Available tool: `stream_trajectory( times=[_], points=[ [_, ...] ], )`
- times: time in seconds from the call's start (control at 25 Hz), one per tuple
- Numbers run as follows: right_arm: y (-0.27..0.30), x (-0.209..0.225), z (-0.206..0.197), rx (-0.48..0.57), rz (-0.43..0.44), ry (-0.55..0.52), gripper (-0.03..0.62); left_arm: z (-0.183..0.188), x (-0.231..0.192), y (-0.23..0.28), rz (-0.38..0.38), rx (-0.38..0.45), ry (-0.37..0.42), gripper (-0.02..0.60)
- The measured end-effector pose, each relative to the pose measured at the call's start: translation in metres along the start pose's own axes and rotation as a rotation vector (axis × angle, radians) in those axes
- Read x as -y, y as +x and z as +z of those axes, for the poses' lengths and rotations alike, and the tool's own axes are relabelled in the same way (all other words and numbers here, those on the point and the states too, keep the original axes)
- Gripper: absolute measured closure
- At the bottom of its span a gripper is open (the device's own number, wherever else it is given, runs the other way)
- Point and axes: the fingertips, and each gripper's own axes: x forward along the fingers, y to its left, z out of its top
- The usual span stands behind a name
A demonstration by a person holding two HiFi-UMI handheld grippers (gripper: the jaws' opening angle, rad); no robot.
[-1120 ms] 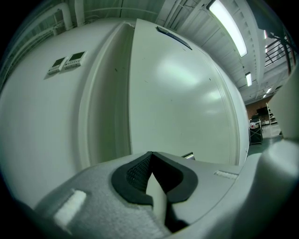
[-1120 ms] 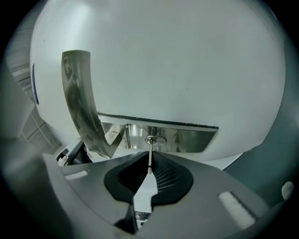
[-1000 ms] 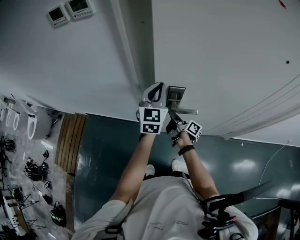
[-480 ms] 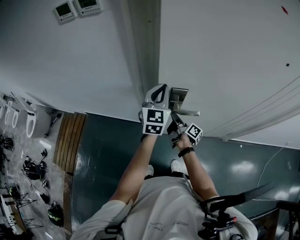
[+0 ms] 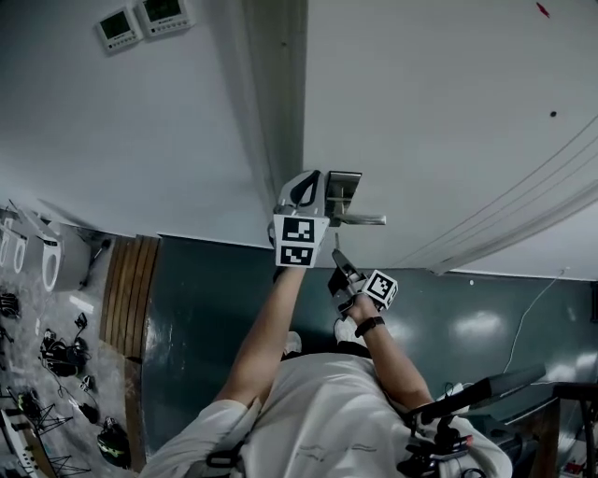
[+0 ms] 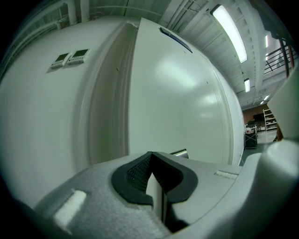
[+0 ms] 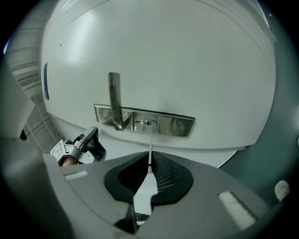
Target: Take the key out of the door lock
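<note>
The metal lock plate (image 5: 344,189) with its lever handle (image 5: 366,220) sits on the white door (image 5: 448,103). In the right gripper view the keyhole (image 7: 149,123) shows beside the lever (image 7: 114,95). My right gripper (image 7: 149,165) is shut on the key (image 7: 150,149), whose thin blade points at the keyhole. In the head view the right gripper (image 5: 338,266) hangs a short way back from the plate, so the key is out of the lock. My left gripper (image 5: 304,198) rests at the door's edge beside the plate. Its jaws (image 6: 150,156) are shut with nothing seen between them.
Two wall control panels (image 5: 140,19) hang left of the door frame (image 5: 276,93). Cable runs (image 5: 523,205) cross the door's right side. Wooden slats (image 5: 126,280) and white fixtures (image 5: 56,261) lie on the floor at left. My left gripper (image 7: 79,145) shows low left of the lever.
My right gripper has drawn back from the lock plate toward the person, taking the key with it. The left gripper has stayed at the door's edge.
</note>
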Motion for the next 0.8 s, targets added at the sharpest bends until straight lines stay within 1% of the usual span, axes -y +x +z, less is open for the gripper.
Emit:
stream_trajectory(
  times=[0.12, 0.28, 0.4, 0.48, 0.56, 0.64, 0.8],
  points=[
    [-0.023, -0.019, 0.009, -0.002, -0.020, -0.131, 0.569, -0.010, 0.007, -0.012, -0.015, 0.007, -0.023, 0.580],
    [-0.053, -0.056, 0.035, 0.076, -0.031, -0.352, 0.569, -0.025, 0.019, -0.031, -0.053, 0.002, -0.051, 0.580],
    [-0.073, -0.083, 0.049, 0.127, -0.106, -0.566, 0.569, -0.027, 0.025, -0.051, -0.081, 0.015, -0.063, 0.580],
    [-0.081, -0.111, 0.050, 0.142, -0.139, -0.717, 0.569, -0.023, 0.028, -0.063, -0.095, 0.033, -0.067, 0.580],
    [-0.085, -0.142, 0.048, 0.160, -0.141, -0.829, 0.569, -0.018, 0.031, -0.074, -0.103, 0.055, -0.074, 0.580],
    [-0.089, -0.173, 0.048, 0.189, -0.126, -0.905, 0.569, -0.013, 0.038, -0.082, -0.112, 0.075, -0.079, 0.580],
    [-0.101, -0.229, 0.051, 0.245, -0.092, -1.050, 0.569, 0.002, 0.056, -0.099, -0.118, 0.111, -0.055, 0.580]
  ],
)
